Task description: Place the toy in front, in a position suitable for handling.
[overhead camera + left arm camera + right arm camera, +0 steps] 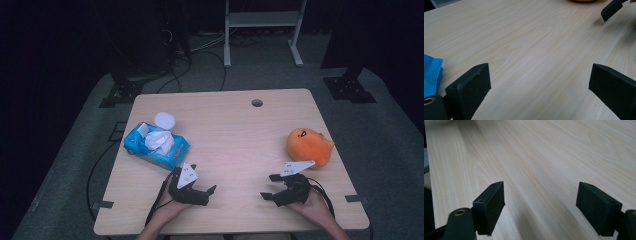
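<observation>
Low over the pale wooden table [235, 130], near its front edge: left gripper [204, 186], jaws spread wide, nothing between them; right gripper [270, 186], jaws likewise wide apart and empty. Just beyond the left gripper, a blue soft pack of wipes [156, 145] with a white tissue bunched on top. Just behind the right gripper, a round orange plush toy [309, 146], untouched.
</observation>
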Action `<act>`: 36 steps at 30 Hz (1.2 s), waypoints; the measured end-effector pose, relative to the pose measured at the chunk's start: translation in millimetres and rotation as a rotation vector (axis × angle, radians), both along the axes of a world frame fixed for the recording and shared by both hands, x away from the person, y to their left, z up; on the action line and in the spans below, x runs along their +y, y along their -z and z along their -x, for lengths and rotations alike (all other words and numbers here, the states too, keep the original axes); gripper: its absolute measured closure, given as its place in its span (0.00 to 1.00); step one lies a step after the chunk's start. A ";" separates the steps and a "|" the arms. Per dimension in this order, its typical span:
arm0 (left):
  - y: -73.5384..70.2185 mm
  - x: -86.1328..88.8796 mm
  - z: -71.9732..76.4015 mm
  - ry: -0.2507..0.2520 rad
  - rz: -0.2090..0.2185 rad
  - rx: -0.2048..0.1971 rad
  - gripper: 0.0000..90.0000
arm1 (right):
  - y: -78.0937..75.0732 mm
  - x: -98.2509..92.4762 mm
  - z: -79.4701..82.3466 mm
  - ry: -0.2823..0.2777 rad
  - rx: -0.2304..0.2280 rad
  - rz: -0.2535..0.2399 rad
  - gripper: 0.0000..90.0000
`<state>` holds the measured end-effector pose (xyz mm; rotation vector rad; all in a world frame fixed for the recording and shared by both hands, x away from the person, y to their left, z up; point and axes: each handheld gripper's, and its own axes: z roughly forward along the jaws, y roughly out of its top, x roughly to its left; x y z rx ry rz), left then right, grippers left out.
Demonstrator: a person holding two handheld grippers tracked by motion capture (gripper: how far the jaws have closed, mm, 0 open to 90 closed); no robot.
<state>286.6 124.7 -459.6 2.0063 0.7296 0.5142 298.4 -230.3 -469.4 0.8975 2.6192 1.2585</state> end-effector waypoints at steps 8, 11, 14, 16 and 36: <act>1.6 -2.2 0.3 0.005 -0.003 0.006 0.03 | -1.4 -1.2 0.0 0.005 0.004 -0.022 0.24; 1.5 -0.5 0.9 0.006 -0.002 0.005 0.03 | -3.9 0.1 -1.4 0.005 -0.004 -0.023 0.24; 0.3 0.9 1.8 0.001 0.002 0.000 0.03 | -5.7 1.3 -3.3 -0.001 -0.003 -0.027 0.24; 0.1 1.9 2.4 -0.004 0.004 -0.002 0.03 | -7.4 1.8 -3.9 -0.007 -0.003 -0.028 0.24; -4.5 11.7 5.0 -0.047 0.003 -0.038 0.03 | -60.3 -9.4 -9.9 -0.022 -0.064 -0.047 0.23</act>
